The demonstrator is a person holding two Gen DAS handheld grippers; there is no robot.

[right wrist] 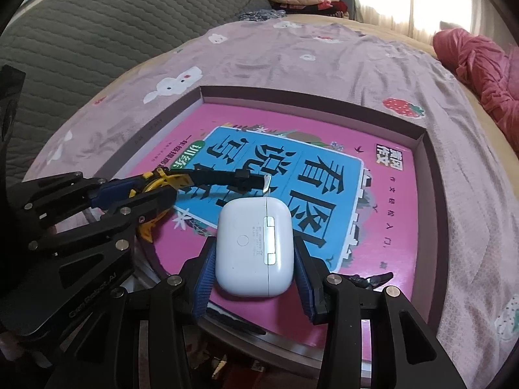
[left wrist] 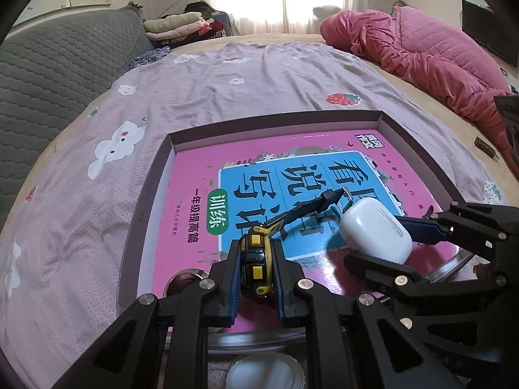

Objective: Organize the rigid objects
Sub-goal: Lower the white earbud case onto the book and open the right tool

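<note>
A shallow box (left wrist: 155, 175) on the bed holds a pink and blue book (left wrist: 201, 175). My left gripper (left wrist: 256, 259) is shut on a yellow and black watch (left wrist: 254, 253), its black strap (left wrist: 311, 209) reaching out over the book. My right gripper (right wrist: 253, 259) is shut on a white earbuds case (right wrist: 253, 246) just above the book. In the right wrist view the left gripper (right wrist: 136, 197) holds the watch (right wrist: 162, 178) at the left. In the left wrist view the right gripper (left wrist: 399, 236) holds the case (left wrist: 373, 233) at the right.
The box (right wrist: 428, 168) lies on a purple sheet (left wrist: 227, 81) with cartoon prints. A grey quilted headboard (left wrist: 58, 64) is at the left and a pink duvet (left wrist: 438, 55) at the right. A white round lid (left wrist: 262, 372) and a metal rim lie under the box's near edge.
</note>
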